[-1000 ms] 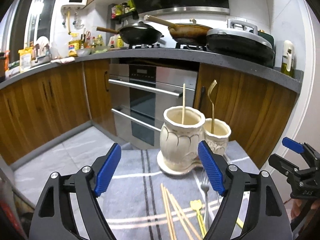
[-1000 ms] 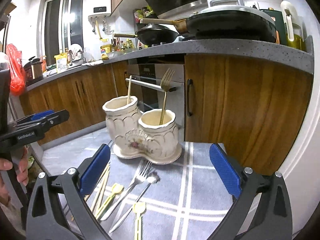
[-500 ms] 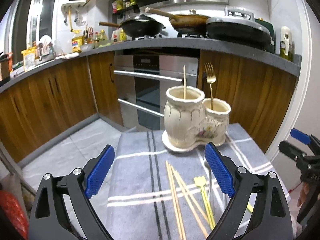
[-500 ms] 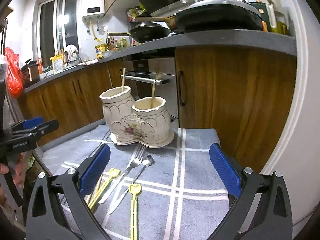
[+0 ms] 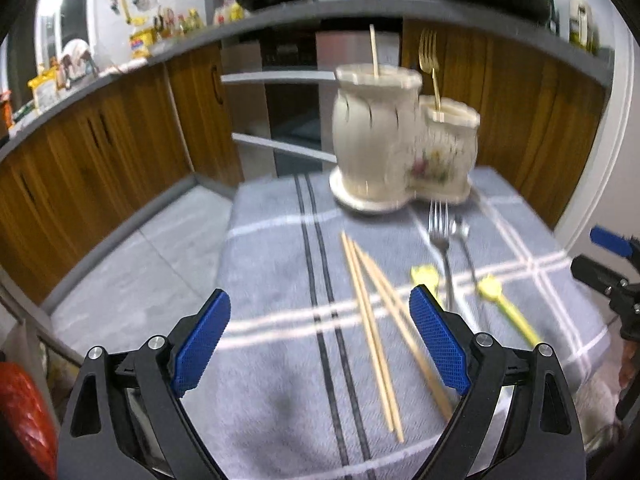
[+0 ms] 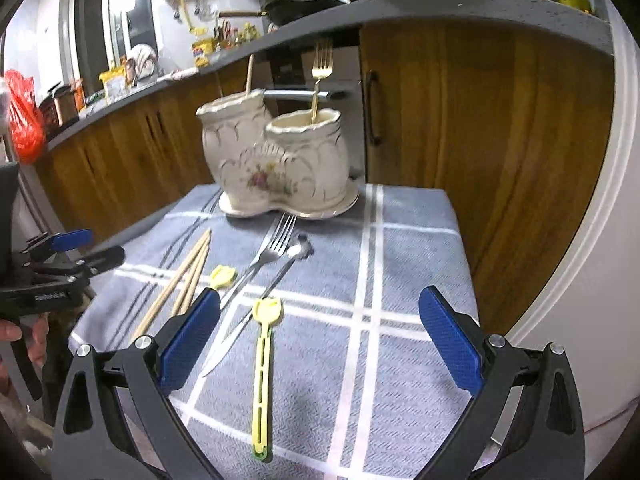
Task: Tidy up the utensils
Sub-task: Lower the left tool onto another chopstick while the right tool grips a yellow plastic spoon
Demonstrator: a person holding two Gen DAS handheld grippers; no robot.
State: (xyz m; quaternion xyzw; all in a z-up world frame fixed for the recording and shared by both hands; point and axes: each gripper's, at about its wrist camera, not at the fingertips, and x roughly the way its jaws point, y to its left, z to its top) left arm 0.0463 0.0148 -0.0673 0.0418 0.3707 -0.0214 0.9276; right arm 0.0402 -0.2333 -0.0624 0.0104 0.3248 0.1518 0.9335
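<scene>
Cream ceramic, moulded as two joined vases with gilt ribs and a painted flower spray, the utensil holder (image 6: 276, 160) is sitting on its oval base at the far edge of the grey checked cloth (image 6: 412, 264) that is covering the small table. I am seeing a single wooden chopstick (image 6: 250, 73) standing in its taller cup and a gold fork (image 6: 320, 76) standing tines-up in the shorter one.

Loose pieces are lying on the cloth in front of it: three pale wooden chopsticks (image 5: 370, 320) fanned out together, a steel fork (image 6: 266, 254) with its tines pointing toward the holder, a steel spoon (image 6: 276, 280) just beside it, and two yellow plastic picks with tulip-shaped heads (image 6: 264, 344), one nearer my right side.

My left gripper (image 5: 320, 334) is hanging over the cloth with its blue pads spread wide, having just been opening, and nothing is lying between them; the chopsticks are passing beneath its right pad. My right gripper (image 6: 318, 334) is also standing released and empty, with the nearer yellow pick lying beneath it.
</scene>
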